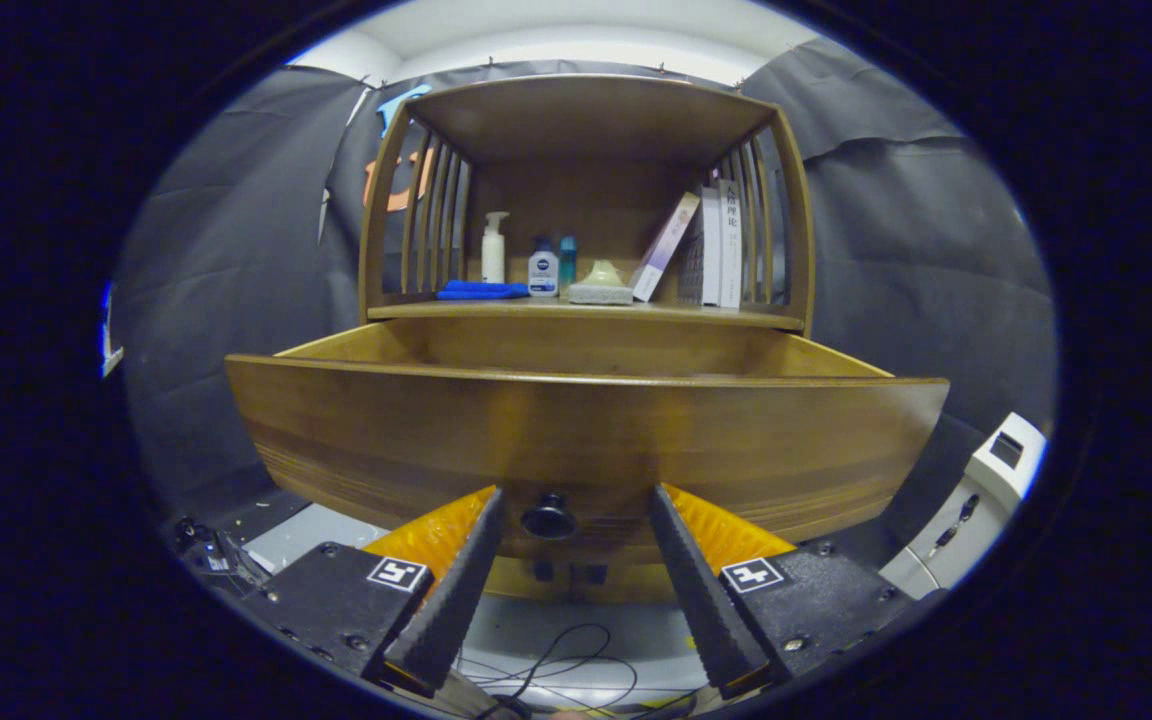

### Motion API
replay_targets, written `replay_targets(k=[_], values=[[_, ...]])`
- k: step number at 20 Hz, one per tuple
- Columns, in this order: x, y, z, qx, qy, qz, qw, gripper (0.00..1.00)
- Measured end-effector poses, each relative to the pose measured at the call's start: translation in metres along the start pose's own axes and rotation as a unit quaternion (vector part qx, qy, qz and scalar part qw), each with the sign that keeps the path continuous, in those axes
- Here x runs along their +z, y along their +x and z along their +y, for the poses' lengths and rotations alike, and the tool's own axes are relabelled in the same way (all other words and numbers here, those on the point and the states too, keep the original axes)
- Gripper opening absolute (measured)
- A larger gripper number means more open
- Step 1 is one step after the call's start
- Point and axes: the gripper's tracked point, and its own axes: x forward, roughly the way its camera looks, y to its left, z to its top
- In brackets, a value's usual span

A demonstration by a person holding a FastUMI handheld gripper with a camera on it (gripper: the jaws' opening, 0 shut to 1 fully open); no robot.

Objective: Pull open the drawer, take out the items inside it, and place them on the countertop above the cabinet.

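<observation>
Drawer (586, 430) standing pulled out below tabletop (586, 312); contents hidden behind front panel. Gripper (576, 500) fingers spreading released, flanking knob (548, 517), not touching. Likely heavy, stiff wood; knob giving only hold.

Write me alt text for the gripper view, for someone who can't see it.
A wooden drawer stands pulled open toward the camera, its dark round knob between the open gripper fingers, which do not press on it. On the countertop above sit a pump bottle, two small bottles, a blue cloth, a sponge-like block and leaning books.
</observation>
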Motion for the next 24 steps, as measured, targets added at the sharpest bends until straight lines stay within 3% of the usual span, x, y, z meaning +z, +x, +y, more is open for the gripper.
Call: replay_targets(k=[6,14,24], values=[[0.004,0.011,-0.006,-0.022,-0.003,0.003,1.0,0.92],[0.01,0.022,-0.005,-0.018,0.003,0.009,1.0,0.9],[0.035,0.068,-0.003,-0.019,-0.004,0.017,1.0,0.9]])
